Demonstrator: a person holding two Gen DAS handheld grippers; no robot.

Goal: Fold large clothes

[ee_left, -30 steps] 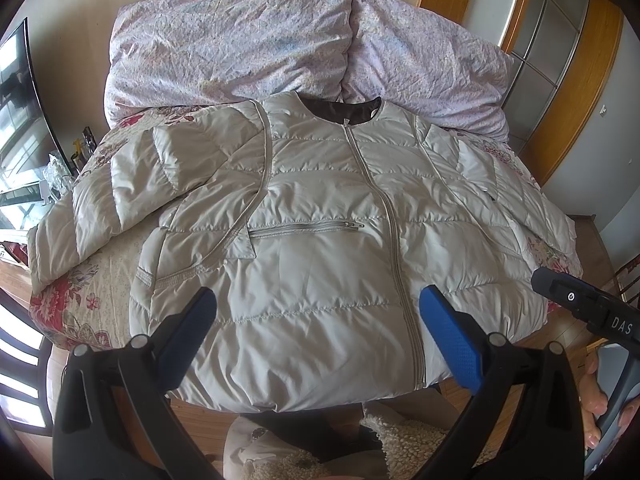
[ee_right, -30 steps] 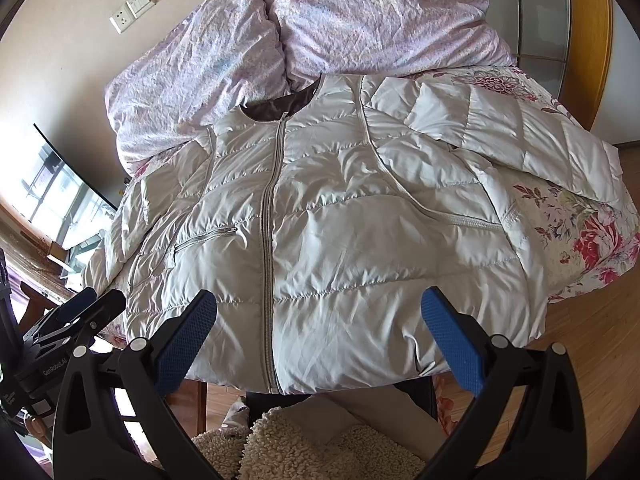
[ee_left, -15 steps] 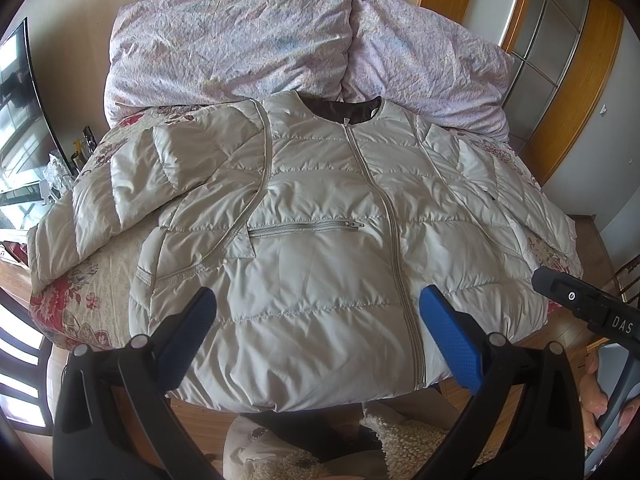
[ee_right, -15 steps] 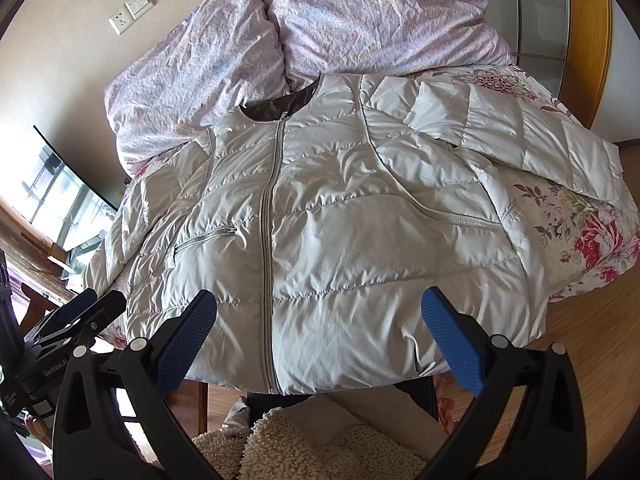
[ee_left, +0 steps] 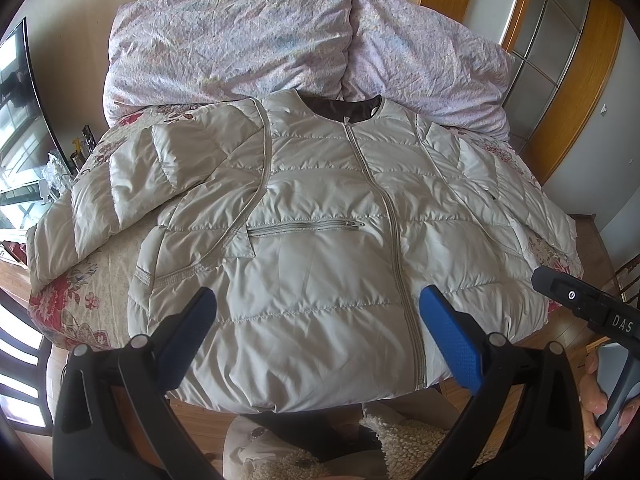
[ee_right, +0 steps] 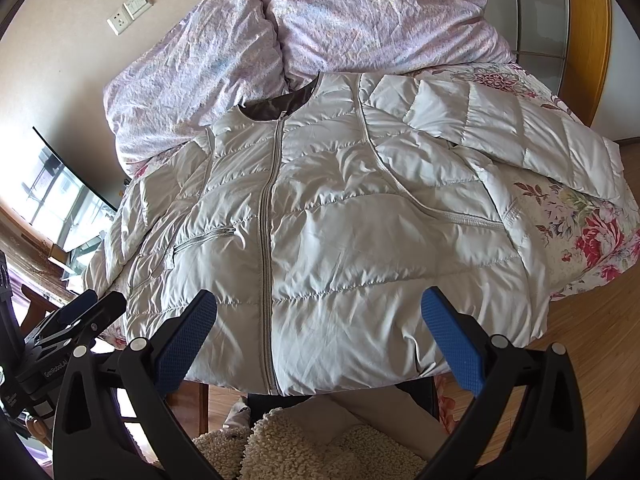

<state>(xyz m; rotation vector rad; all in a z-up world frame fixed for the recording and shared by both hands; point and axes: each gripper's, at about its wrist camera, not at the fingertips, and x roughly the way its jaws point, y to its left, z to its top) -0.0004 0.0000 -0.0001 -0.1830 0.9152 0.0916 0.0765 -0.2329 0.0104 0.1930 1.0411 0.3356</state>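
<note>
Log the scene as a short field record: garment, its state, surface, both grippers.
garment: puffer jacket, light grey
state: spread flat front up, zipped, both sleeves out to the sides, no fold made
surface: floral bedspread, two pillows behind the collar
left gripper: open, holding nothing, near the hem
right gripper: open, holding nothing, near the hem

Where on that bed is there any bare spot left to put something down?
Bare floral bedspread shows below the right sleeve, and a strip under the left sleeve. The jacket and pillows crowd the rest.
</note>
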